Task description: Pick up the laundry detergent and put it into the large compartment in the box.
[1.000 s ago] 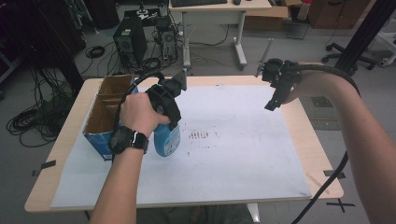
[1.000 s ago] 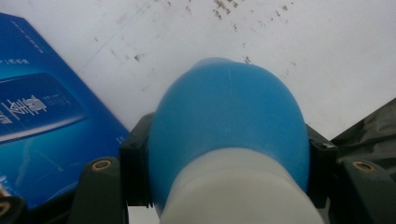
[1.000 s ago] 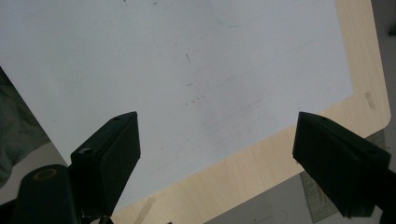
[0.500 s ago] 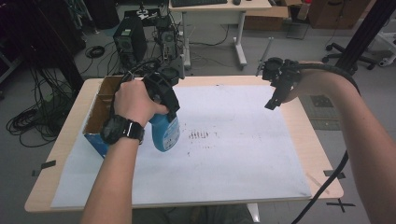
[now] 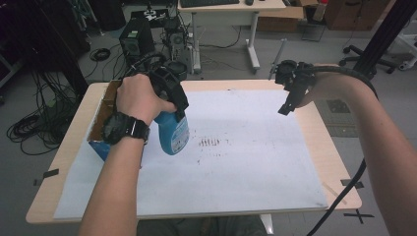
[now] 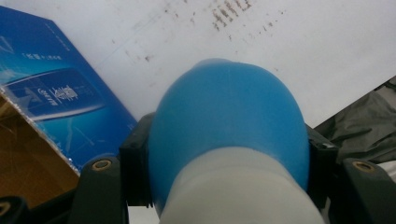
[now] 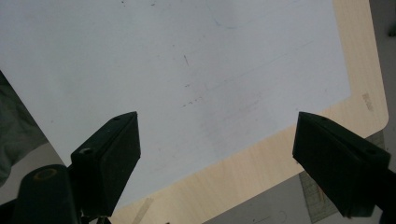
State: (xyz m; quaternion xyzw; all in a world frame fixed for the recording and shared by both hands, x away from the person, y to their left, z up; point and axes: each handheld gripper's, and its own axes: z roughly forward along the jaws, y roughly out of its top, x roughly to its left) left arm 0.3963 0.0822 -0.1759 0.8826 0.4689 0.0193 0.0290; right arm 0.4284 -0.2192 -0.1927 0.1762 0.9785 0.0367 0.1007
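A blue bottle (image 5: pixel 175 135) with a white neck hangs above the white paper sheet (image 5: pixel 236 167), beside an open cardboard box (image 5: pixel 100 127). My left gripper (image 5: pixel 178 109) is shut on the bottle's upper part. In the left gripper view the bottle (image 6: pixel 229 116) sits between the jaws of the left gripper (image 6: pixel 229 163), bottom end pointing at the paper. My right gripper (image 5: pixel 288 101) hovers over the table's far right side. Its jaws are wide apart, and in its own view the right gripper (image 7: pixel 217 149) has nothing between them.
The box has a blue printed side (image 6: pixel 56 93) and stands at the table's left edge. Dark smudges (image 5: pixel 211 142) mark the middle of the paper. The wooden table edge (image 5: pixel 325 143) shows on the right. Computer cases, cables and a desk stand on the floor behind.
My left gripper has lifted the bottle a little higher and away from the person. The right gripper has stayed where it was.
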